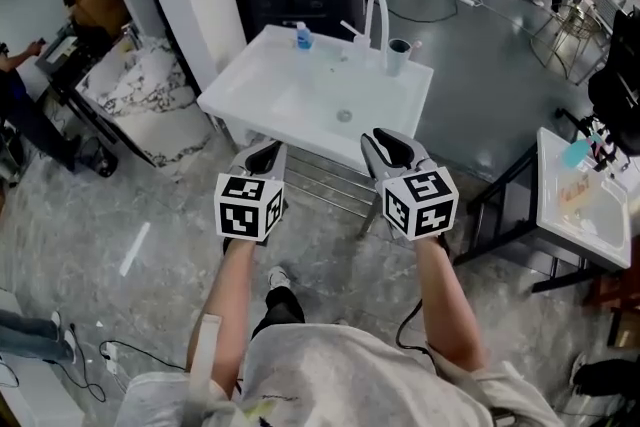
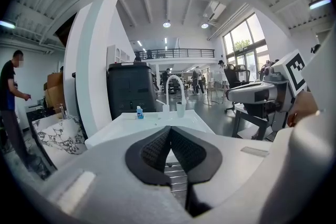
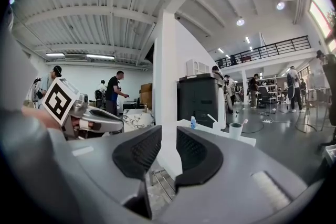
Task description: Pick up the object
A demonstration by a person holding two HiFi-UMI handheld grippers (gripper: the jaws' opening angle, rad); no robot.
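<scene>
Cut off by the right edge of the head view, a white stand point(image 1: 548, 195) shows only partly; at far left, a person point(image 1: 18, 110) is cropped. The blue bottle point(image 1: 304, 38) on the sink point(image 1: 225, 100) is too small to identify.

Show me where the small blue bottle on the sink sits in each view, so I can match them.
Head view: the blue bottle stands at the white sink's far edge, upper centre.
Left gripper view: the bottle is left of centre, just above the jaw tips.
Right gripper view: the bottle is right of centre, above the jaws.
Shared landmark: the cup, right of the bottle in every view.
</scene>
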